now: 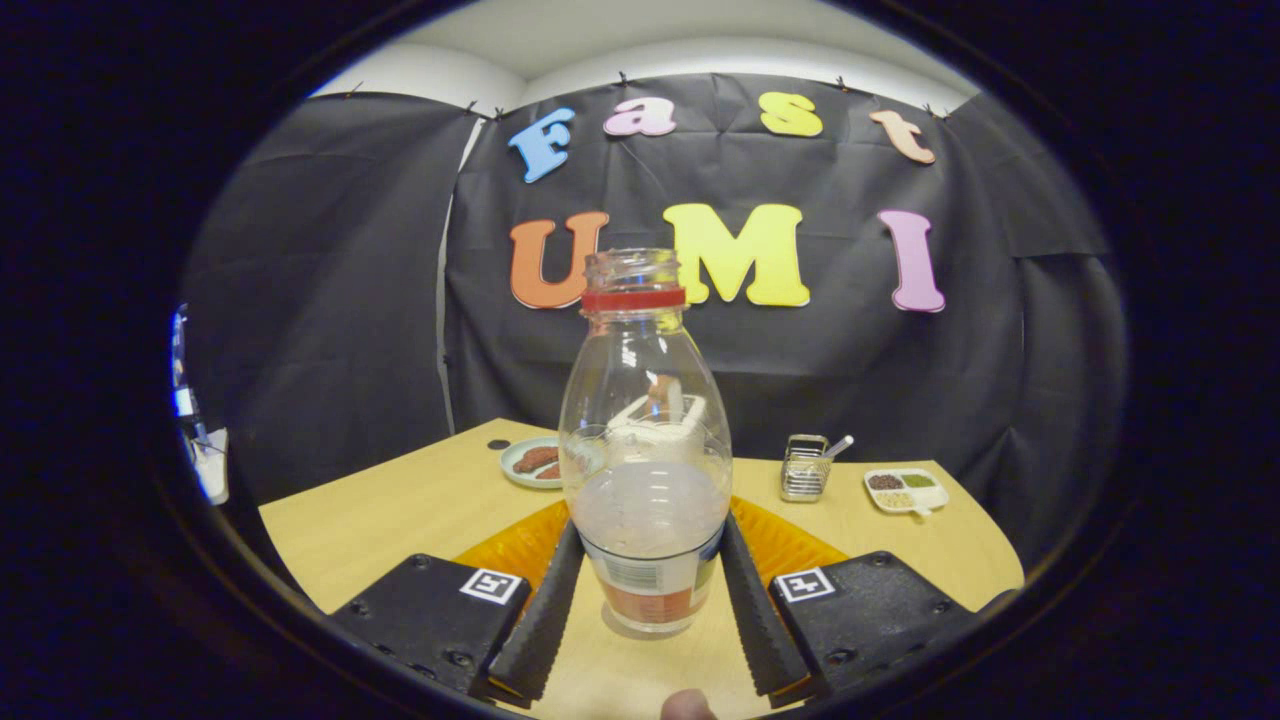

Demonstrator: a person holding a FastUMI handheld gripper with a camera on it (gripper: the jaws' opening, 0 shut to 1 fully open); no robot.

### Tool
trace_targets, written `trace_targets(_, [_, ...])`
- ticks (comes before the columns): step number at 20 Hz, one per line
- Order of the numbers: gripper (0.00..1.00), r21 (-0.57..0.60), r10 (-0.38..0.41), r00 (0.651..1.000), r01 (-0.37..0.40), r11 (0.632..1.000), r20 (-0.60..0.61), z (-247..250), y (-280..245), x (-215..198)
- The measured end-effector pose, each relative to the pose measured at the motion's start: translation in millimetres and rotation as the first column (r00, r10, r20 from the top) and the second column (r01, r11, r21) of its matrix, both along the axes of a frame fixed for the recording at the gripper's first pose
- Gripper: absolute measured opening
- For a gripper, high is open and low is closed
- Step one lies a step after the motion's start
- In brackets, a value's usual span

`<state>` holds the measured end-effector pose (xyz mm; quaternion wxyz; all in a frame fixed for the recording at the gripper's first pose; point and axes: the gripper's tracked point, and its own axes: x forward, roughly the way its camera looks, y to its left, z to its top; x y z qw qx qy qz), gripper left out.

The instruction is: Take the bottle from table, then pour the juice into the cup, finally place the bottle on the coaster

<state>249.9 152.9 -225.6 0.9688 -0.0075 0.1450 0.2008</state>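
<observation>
Here, the bottle [645,470] is being held upright between the two fingers of the gripper [648,600]. The ribbed pads [545,610] are being pressed against its lower sides, left and right, so the gripper is being kept closed on the bottle. The base of the bottle is seen just above or on the table [400,520]; which of the two cannot be told. The bottle is uncapped, a red ring is being shown at its neck, and pale juice is filling roughly its lower third. An orange mat [790,545] is being seen just beyond the fingers, behind the bottle on both sides. Something white is being seen through the clear glass, beyond the bottle; it cannot be identified. Further ahead to the left, a plate [530,462] with brownish food is lying on the table. Further ahead to the right, a wire holder [805,468] is standing, and beside it a small divided dish [906,490] is lying.
</observation>
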Motion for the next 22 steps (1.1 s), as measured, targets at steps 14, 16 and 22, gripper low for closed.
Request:
trace_targets(14, [0.78, -0.019, -0.037, 0.989, 0.035, 0.999, -0.141, -111.6, 17.4, 48.4])
trace_targets(16, [0.79, -0.029, -0.042, 0.99, 0.039, 0.999, -0.132, -115.5, 16.7, 50.0])
trace_targets(22, [0.83, -0.04, -0.04, 0.993, 0.036, 0.999, -0.114, -120.7, 15.1, 51.9])
